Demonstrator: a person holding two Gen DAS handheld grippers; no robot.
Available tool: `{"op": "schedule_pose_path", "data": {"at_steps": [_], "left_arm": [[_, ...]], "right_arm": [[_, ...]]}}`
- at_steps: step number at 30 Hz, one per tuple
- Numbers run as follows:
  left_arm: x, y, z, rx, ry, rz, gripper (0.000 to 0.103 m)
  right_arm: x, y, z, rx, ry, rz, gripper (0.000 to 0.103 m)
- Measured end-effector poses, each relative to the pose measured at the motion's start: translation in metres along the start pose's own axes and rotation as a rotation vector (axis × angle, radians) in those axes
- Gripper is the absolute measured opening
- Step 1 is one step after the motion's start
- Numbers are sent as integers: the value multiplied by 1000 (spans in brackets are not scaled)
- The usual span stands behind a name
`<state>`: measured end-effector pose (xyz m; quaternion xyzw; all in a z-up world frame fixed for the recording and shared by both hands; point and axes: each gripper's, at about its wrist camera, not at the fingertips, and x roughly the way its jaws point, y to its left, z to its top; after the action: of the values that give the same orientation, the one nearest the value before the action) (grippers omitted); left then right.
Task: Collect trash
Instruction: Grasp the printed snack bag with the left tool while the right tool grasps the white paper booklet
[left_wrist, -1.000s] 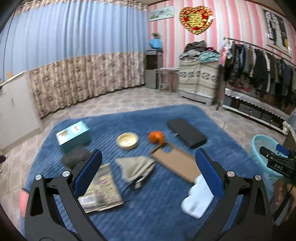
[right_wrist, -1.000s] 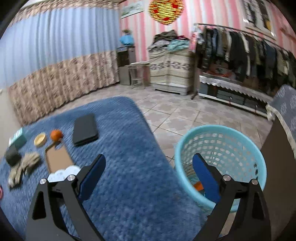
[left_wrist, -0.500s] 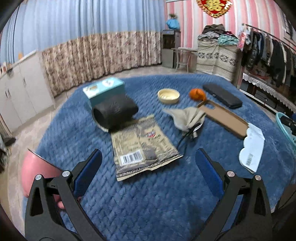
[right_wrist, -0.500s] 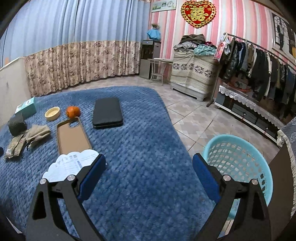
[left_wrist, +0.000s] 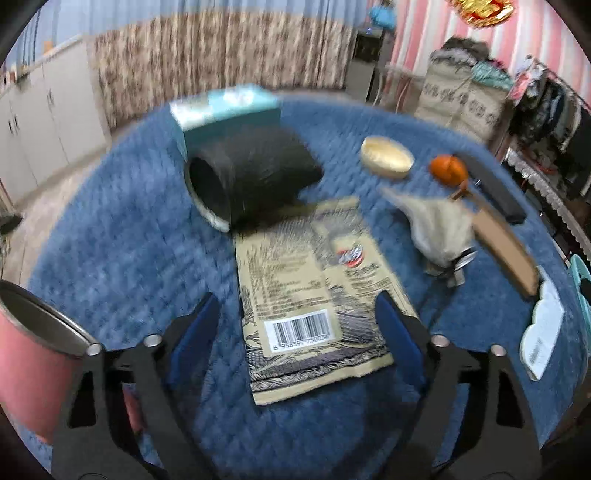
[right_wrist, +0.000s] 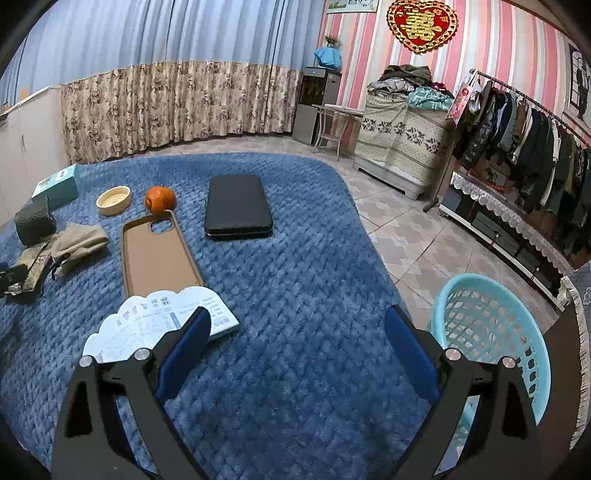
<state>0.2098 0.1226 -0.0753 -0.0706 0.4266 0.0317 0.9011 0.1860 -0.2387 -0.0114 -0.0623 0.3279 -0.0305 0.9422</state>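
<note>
Closing, the left hand-held gripper (left_wrist: 297, 332) straddles a flattened wrapper (left_wrist: 314, 295) at lower centre, seemingly untouched; right hand-held gripper (right_wrist: 297, 354) wide open, empty, beside basket (right_wrist: 491, 332).

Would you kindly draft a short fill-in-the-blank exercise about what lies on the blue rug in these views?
1. The flat wrapper between the left gripper's closing jaws shows a printed ____ near its close edge.
2. The round fruit beside the cream bowl is ____ in colour.
3. The empty phone case is brown; the closed case next to it is ____.
4. The light blue basket stands on the ____ floor.

Missing words: barcode; orange; black; tiled
</note>
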Motion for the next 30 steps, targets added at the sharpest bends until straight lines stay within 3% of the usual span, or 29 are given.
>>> {"op": "schedule_pose_path", "data": {"at_steps": [2,4,6,7,10,12,14,23,30], "left_arm": [[1,-5,-2,20,-8,13,80],[0,-10,-3,38,-11,11,72],[-1,-13,-4,54,-15,1,56],[-2,-14,-4,60,-13,-13,54],[-5,-19,-5,89,-20,-25,35],[-11,-23,-6,104,-36,-32,13],[-18,-24,-4,102,-49,-46,6],[-75,-38,0,140,-197,-59,6],[-87,-37,-1,140,-213,-68,6]], "right_arm": [[0,-2,0,9,2,3,93],[2,-3,0,20,5,9,93],[4,-4,-1,29,14,17,93],[5,-4,-1,31,19,18,93],[6,-4,-3,36,28,20,93],[7,-5,-3,46,34,28,93],[7,-6,-4,67,40,46,93],[9,5,-7,176,74,189,93],[18,51,-8,146,138,214,93]]}}
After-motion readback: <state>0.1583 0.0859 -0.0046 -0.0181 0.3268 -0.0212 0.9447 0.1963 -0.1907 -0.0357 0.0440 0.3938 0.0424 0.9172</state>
